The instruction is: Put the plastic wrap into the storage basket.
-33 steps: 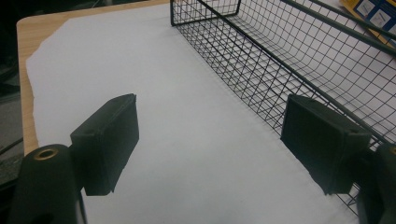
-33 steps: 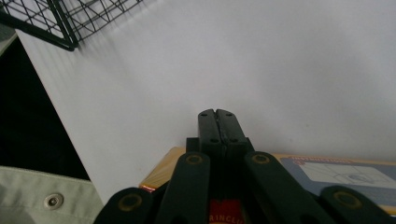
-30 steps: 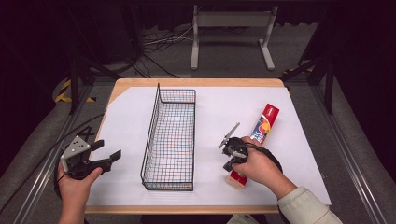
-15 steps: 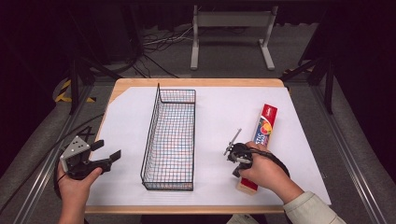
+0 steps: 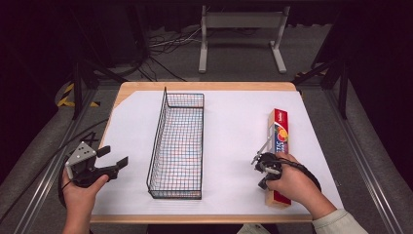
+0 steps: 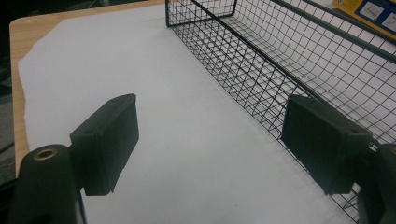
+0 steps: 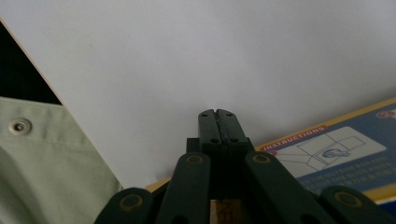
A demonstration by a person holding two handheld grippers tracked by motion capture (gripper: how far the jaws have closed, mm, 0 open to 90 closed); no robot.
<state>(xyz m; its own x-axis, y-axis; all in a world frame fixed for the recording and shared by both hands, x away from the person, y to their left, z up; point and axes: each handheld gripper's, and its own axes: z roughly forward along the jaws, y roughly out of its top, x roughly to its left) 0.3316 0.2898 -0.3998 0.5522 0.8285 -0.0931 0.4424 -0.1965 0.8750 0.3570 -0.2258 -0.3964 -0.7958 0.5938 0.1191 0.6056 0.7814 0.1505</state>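
A long red and orange box point(image 5: 280, 136) lies lengthwise on the right of the white sheet; its printed instructions panel point(image 7: 336, 154) faces my right gripper's camera. My right gripper point(image 5: 263, 181) is shut with nothing between its jaws. It hangs low beside the box's near end, and the hand rests over that end. Its closed tips point(image 7: 217, 116) hover just above the sheet. At the left stands a black wire basket point(image 5: 156, 141). Left of it my left gripper point(image 5: 114, 156) is open, and the basket's mesh wall point(image 6: 261, 74) runs close along its right jaw. The gap between its pads point(image 6: 210, 144) holds nothing.
The sheet point(image 5: 229, 122) covers a wooden table, with bare wood at the far left corner point(image 5: 124, 95). A pale green garment point(image 7: 42, 172) shows past the table's near edge. A metal stand point(image 5: 241, 29) and cables lie on the floor beyond.
My right hand has slid right and toward the front edge. The box's near end has swung right with it, so the box now lies straight. The left gripper has not moved.
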